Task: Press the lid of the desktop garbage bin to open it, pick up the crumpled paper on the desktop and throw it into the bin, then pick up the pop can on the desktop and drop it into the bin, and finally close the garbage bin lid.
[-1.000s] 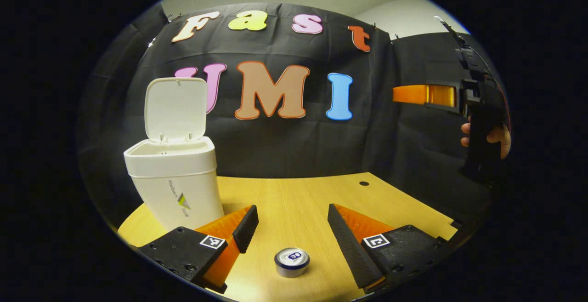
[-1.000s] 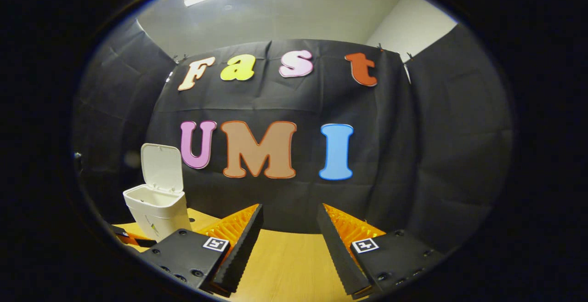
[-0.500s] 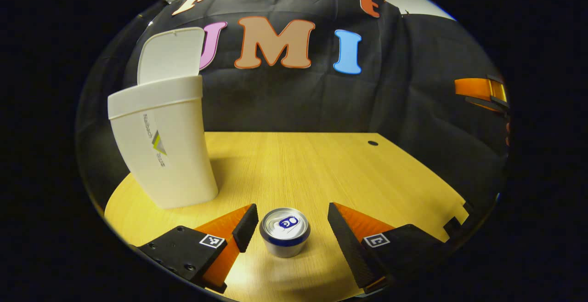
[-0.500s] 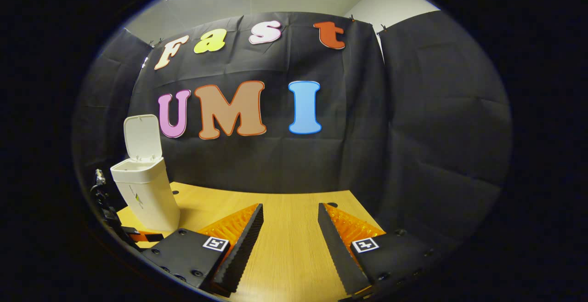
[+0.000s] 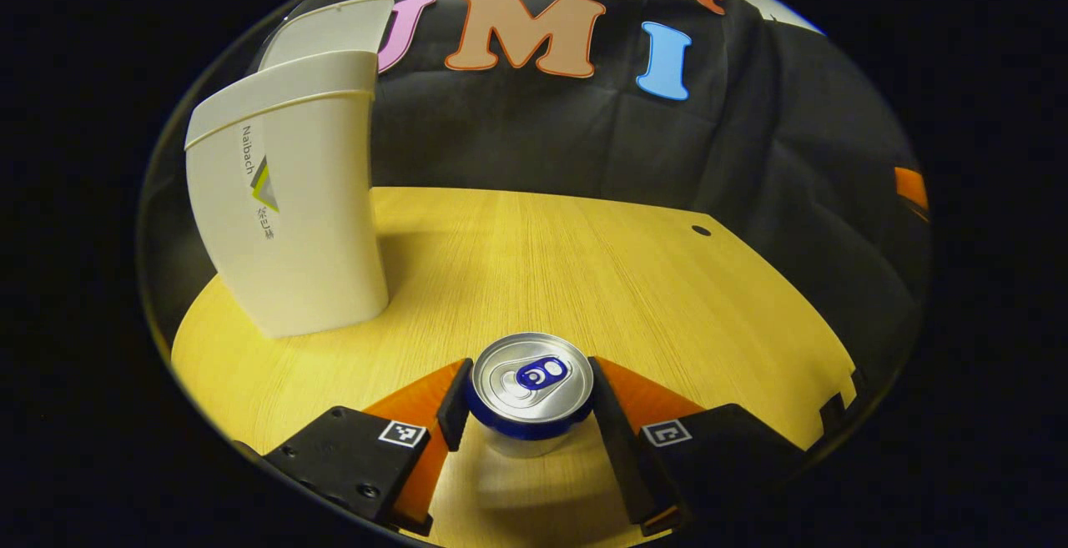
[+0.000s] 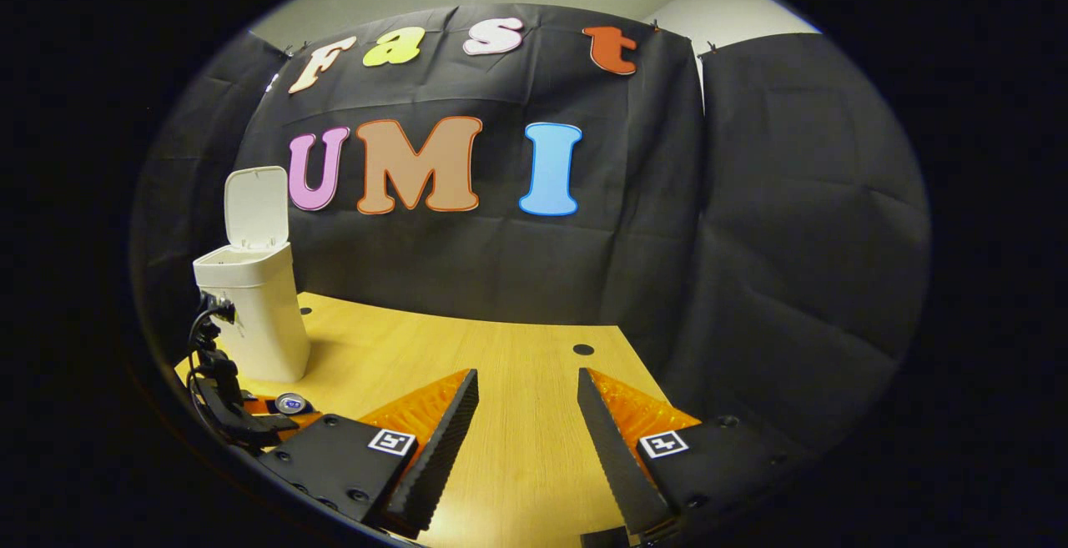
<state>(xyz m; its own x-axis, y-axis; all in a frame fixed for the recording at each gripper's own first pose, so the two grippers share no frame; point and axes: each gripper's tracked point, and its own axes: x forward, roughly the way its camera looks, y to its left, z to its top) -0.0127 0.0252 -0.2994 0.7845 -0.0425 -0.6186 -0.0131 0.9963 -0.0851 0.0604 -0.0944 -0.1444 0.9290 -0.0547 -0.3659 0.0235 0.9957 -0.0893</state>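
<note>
Left gripper view: left gripper [image 5: 529,402] low over the desk [image 5: 584,264], its two fingers either side of the can [image 5: 531,383]. The can stands upright, silver top with pull tab facing up, blue band round the rim. Both finger pads [image 5: 455,404] sit right against the can's sides; contact looks made on each side, so the gripper reads as clamped on the can. Can is near the desk's front edge, about midway along it.

Bin [image 5: 288,198], white, stands toward the desk's left edge, well apart from the can. Its lid [image 5: 329,21] is up, swung back behind the body. Bin interior is hidden from this low angle, so its contents cannot be told. A small dark hole [image 5: 701,230] sits in the desk top toward the right back corner.

Right gripper view: right gripper [image 6: 521,431] held above the desk's right part, fingers wide apart with nothing between them, only bare wood below. Far left in this view the bin [image 6: 250,306] stands with lid [image 6: 257,206] raised upright. Just in front of the bin, near the front left of the desk, the left gripper [image 6: 279,410] shows small with cables on its body, and the can top [image 6: 289,403] shows at its fingers. Too small here to judge the grip. The dark hole [image 6: 582,349] lies ahead of the right gripper, near the back edge.
</note>
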